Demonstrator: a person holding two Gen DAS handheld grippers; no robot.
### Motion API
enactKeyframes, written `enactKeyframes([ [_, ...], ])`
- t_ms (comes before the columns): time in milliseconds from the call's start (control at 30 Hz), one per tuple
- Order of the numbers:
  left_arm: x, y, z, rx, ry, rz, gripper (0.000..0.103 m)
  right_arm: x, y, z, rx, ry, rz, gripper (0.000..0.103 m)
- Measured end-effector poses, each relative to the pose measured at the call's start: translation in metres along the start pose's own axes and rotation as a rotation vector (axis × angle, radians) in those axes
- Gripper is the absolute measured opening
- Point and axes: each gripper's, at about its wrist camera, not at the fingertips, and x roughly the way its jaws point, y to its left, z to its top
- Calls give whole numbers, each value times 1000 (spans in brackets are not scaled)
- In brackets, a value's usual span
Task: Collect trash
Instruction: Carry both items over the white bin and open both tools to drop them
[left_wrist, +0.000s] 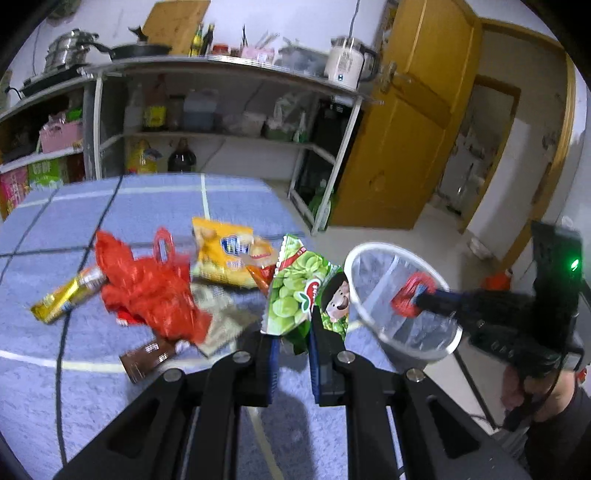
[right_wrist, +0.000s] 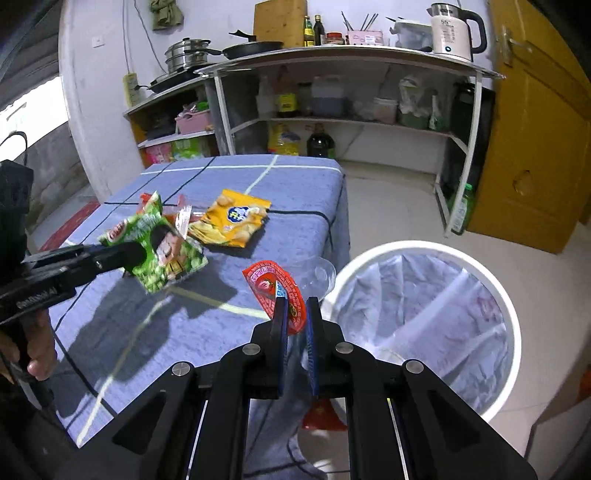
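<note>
Green snack bag (left_wrist: 306, 295) clamped in left claw (left_wrist: 291, 332); right claw (right_wrist: 295, 317), angled down, grips red lid (right_wrist: 275, 288).

Green snack wrapper (left_wrist: 295, 295) held aloft, red jelly-cup lid (right_wrist: 280, 291) pinched beside white lined bin (right_wrist: 424, 306), yellow packet (right_wrist: 232, 218) flat on table

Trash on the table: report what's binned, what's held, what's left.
Binned: cannot tell; the lined white bin shows nothing clear inside. Held: the left hand-held gripper is shut on the green snack bag, the right hand-held gripper on the red-lidded clear cup, beside the bin. Left: yellow chip bag, red plastic bag, gold wrapper, brown wrapper.
</note>
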Motion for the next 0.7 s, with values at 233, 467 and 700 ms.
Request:
enactKeyframes([
  [233,23,16,-23,1,117,51,19,1,10,3,-28,-3,18,9],
  [467,13,27,-25,-45,84,72,33,9,18,5,-39,12,20,9],
  [700,8,24,-20,-27,37,85,11,11,19,4,-44,23,21,9],
])
